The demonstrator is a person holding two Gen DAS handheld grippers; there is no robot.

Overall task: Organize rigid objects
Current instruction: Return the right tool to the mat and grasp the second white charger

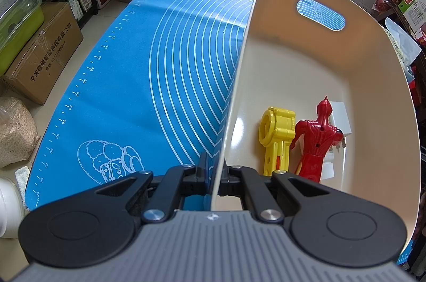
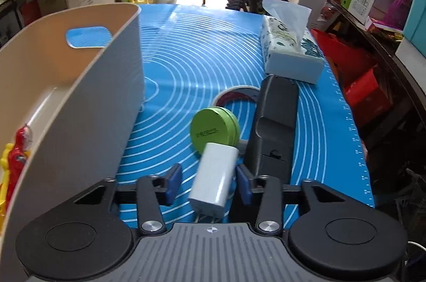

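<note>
Lying on the blue silicone mat point(image 2: 186, 63) between the two blue pads of the right claw point(image 2: 209, 184), the small white plastic charger block point(image 2: 215, 176) looks like a light, stiff, smooth-sided thing, its metal prongs pointing back toward the camera. The pads stand on either side of it; the right one seems at or almost at its flank, while the left one shows a clear gap, so the claw is spread around the block rather than pinching it. My judgement is that the flat long sides are the place to take it, near the middle of its length, since the glossy shell could slip or pivot if squeezed near one end. It seems sturdy enough for a firm squeeze.

Touching its far end is a round green tin point(image 2: 214, 128), which may get nudged as the block lifts. Just beside both, to the right, lies a long dark grey plastic device point(image 2: 277, 119), with a red-rimmed ring point(image 2: 234, 95) behind the tin and a patterned tissue pack point(image 2: 290, 50) farther back on the surface.

The left claw point(image 1: 216, 175) is pressed together on the thin wall of the cream plastic bin point(image 1: 306, 60), steadying it. Inside already lie a yellow plastic toy point(image 1: 277, 138), a red hero figure point(image 1: 316, 138) and a white box point(image 1: 340, 116).
</note>
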